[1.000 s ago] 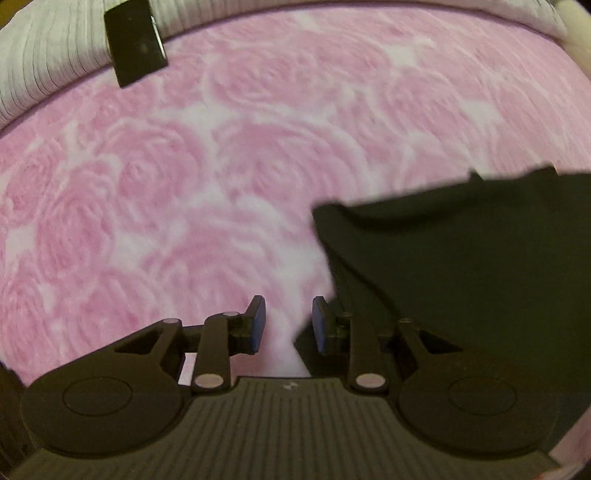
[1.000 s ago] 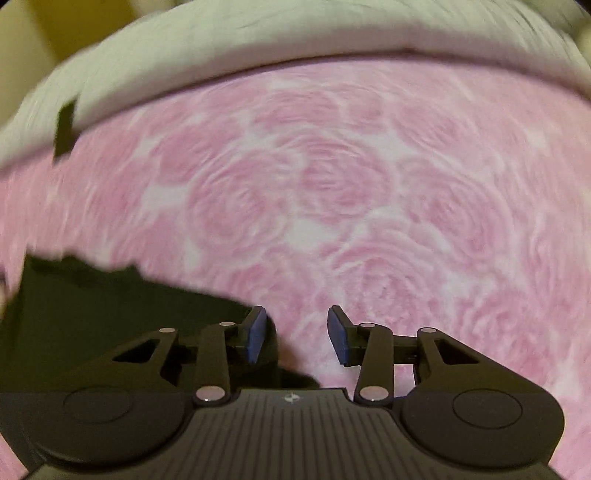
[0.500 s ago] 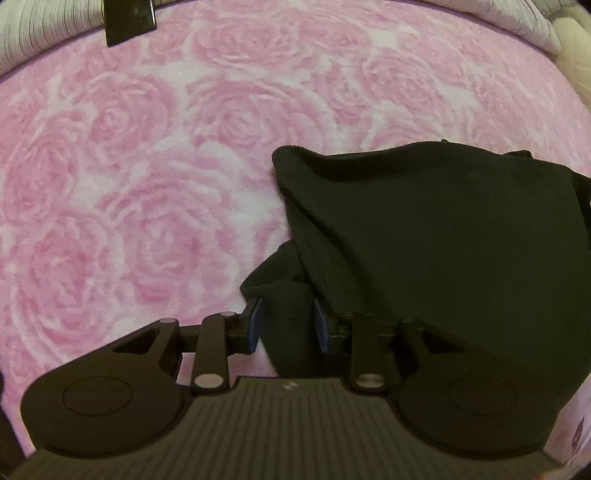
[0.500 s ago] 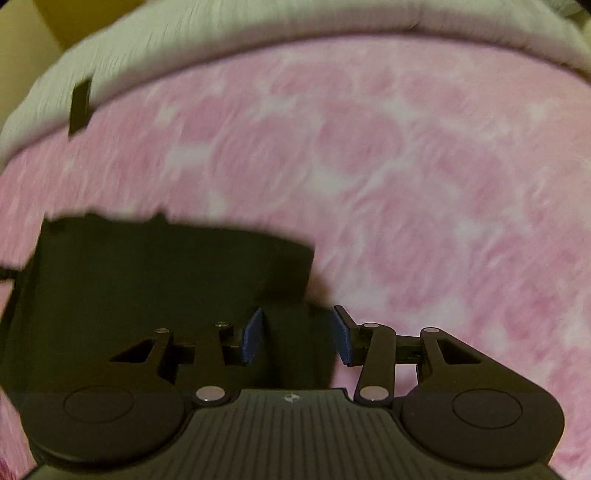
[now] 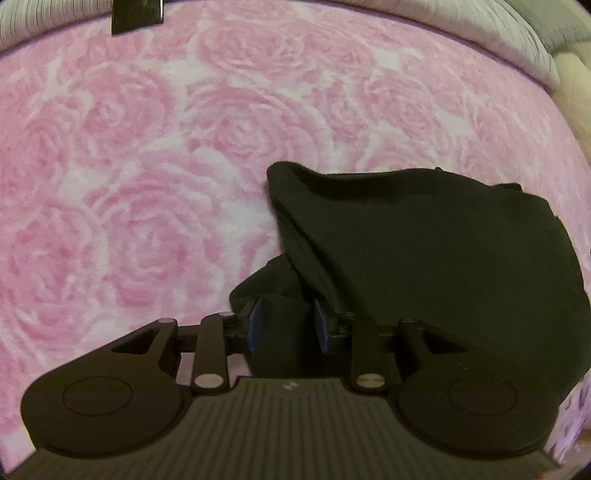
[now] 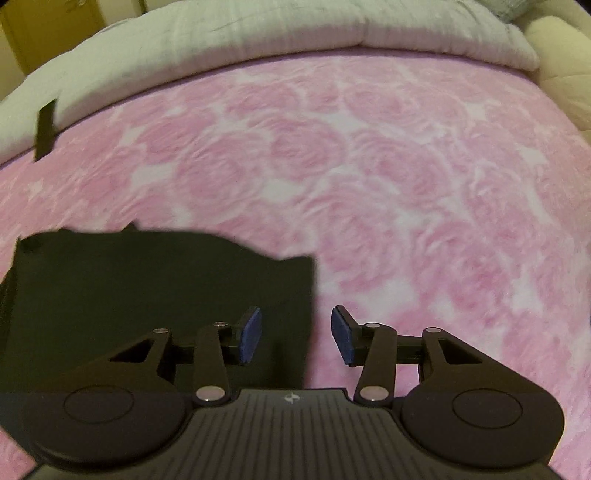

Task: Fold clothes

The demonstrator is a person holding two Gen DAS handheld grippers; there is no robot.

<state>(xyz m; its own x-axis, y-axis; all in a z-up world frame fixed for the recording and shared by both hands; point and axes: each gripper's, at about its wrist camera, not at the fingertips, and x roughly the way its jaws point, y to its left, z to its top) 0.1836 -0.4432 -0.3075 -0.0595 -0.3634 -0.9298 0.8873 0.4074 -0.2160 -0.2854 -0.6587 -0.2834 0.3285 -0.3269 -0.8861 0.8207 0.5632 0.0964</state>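
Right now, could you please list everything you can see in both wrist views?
black garment: one, black, lying on the blanket, bunched at its near left corner.
rose blanket: one, pink and white, covering the bed.
striped bedding: one, pale grey, along the far edge.
black flat object: one, black, at the blanket's far edge.
left gripper: one, black with blue pads, garment fabric between them.
right gripper: one, open, over the garment's right edge, opening.

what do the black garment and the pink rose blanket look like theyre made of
Black garment: looks like a soft matte knit or fleece; no shine, limp rounded folds, a slightly fuzzy edge. The exact fibre cannot be told.

Pink rose blanket: looks like plush fleece or velour; the rose pattern has a fuzzy, tufted pile with soft, blurred outlines and no gloss.
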